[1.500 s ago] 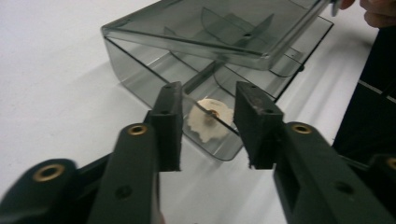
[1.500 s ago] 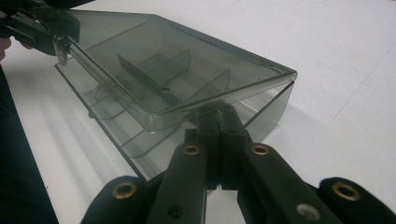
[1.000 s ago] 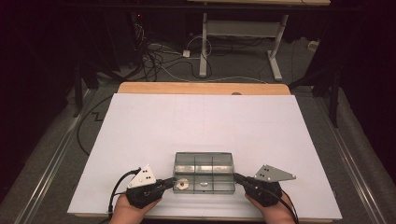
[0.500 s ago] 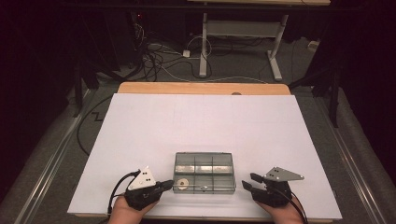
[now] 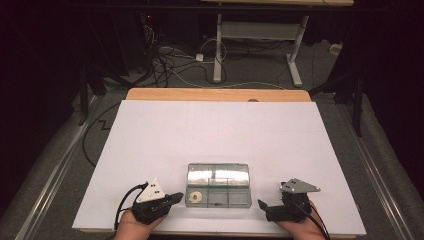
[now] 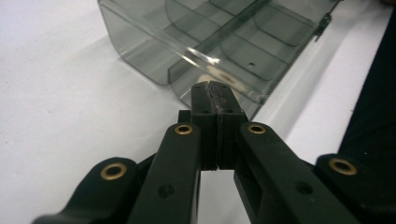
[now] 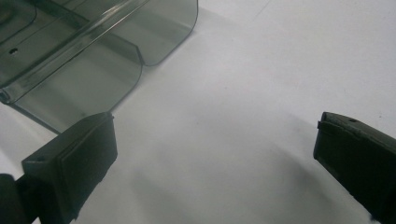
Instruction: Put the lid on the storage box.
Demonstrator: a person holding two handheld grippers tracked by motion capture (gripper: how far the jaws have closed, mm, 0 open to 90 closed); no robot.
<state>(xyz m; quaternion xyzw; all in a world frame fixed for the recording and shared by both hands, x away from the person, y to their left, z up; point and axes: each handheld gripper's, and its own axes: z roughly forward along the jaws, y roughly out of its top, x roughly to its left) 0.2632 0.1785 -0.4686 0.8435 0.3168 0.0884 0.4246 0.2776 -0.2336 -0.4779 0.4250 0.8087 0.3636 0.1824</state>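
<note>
Currently the clear plastic box [image 5: 218, 185] is resting near the table's [image 5: 150, 140] front edge, a small white ring [image 5: 195, 197] sitting in its front-left compartment. Left of the box, the left gripper [image 5: 175, 197] is hovering just beside it, jaws pressed together and empty; a nudge from there could slide the light box. Right of the box, the right gripper [image 5: 261, 205] is standing apart with jaws spread wide, having just been opening with nothing between them. Compared with a second ago, it has drawn away from the box's right end.
</note>
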